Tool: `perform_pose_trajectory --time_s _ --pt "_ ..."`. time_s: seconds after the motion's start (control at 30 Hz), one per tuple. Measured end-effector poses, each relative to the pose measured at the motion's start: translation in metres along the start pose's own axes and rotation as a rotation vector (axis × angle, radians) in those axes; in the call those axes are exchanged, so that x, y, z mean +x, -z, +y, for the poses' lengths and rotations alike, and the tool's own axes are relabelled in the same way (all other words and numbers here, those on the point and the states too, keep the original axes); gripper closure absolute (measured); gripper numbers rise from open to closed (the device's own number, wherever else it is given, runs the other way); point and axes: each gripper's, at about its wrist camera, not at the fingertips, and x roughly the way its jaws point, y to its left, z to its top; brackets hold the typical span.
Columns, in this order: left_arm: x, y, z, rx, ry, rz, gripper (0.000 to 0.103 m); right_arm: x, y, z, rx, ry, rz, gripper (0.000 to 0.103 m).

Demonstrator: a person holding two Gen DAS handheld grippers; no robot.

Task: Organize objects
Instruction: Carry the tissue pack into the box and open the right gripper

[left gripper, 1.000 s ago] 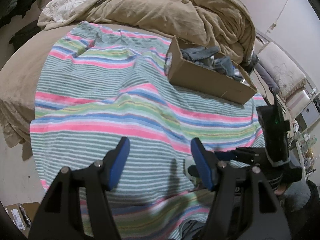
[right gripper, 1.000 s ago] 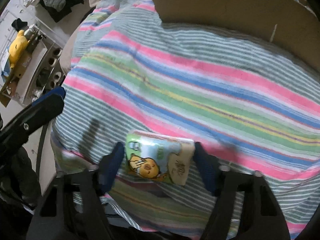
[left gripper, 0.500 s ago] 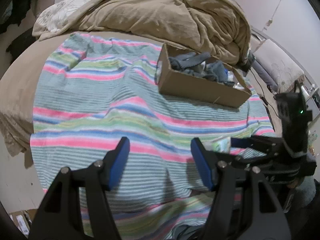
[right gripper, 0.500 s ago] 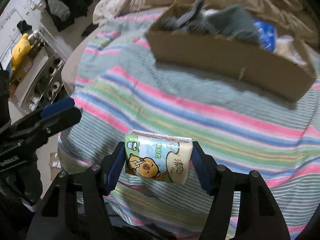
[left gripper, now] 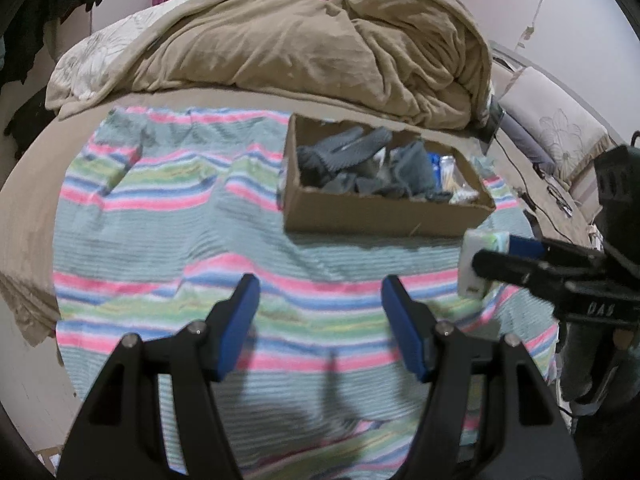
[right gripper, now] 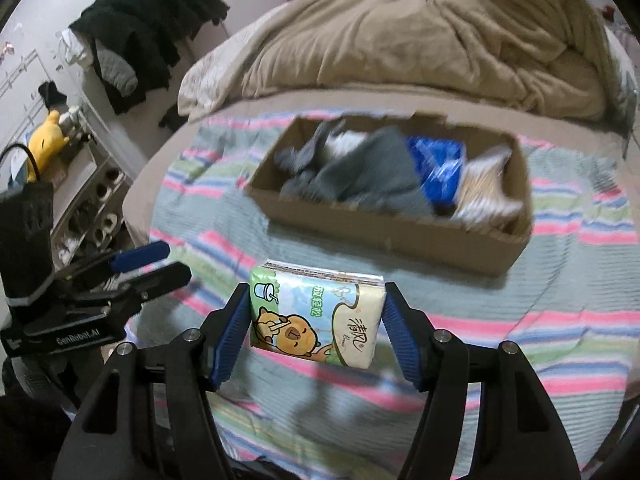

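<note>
My right gripper (right gripper: 316,332) is shut on a tissue pack (right gripper: 316,316) with a cartoon animal on it, held above the striped blanket (right gripper: 500,320), short of the cardboard box (right gripper: 384,236). The box holds grey cloth (right gripper: 360,180), a blue packet (right gripper: 440,164) and other items. In the left wrist view the box (left gripper: 376,216) lies ahead, and the right gripper with the tissue pack (left gripper: 480,264) shows at the right. My left gripper (left gripper: 320,328) is open and empty above the blanket (left gripper: 160,216); it also shows at the left of the right wrist view (right gripper: 156,264).
A bunched tan duvet (left gripper: 320,48) lies beyond the box. A shoe shelf (right gripper: 88,208) with a yellow plush toy (right gripper: 48,140) and dark clothes (right gripper: 152,32) stand left of the bed. Pillows (left gripper: 560,136) and a cable (left gripper: 520,168) lie at the right.
My right gripper has lifted the tissue pack off the blanket and tilted up toward the box. My left gripper has risen too, and stayed open.
</note>
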Motion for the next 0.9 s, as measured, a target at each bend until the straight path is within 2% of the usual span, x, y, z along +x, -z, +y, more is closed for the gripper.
perform_pose_trajectory --time_s 0.17,0.37,0.53,0.9 --pt "0.006 -0.018 -0.009 0.023 -0.009 -0.016 0.038 -0.015 -0.022 -0.017 0.016 0.02 -0.074 0.035" --pt "0.016 -0.036 -0.019 0.046 0.004 -0.032 0.038 -0.017 -0.047 -0.027 -0.02 0.1 -0.145 0.035" --pt "0.025 -0.046 -0.02 0.049 0.011 -0.037 0.038 -0.004 -0.067 -0.037 -0.035 0.159 -0.173 0.035" --pt "0.048 -0.073 0.006 0.019 -0.004 -0.048 0.038 0.031 -0.102 -0.053 -0.037 0.192 -0.208 0.035"
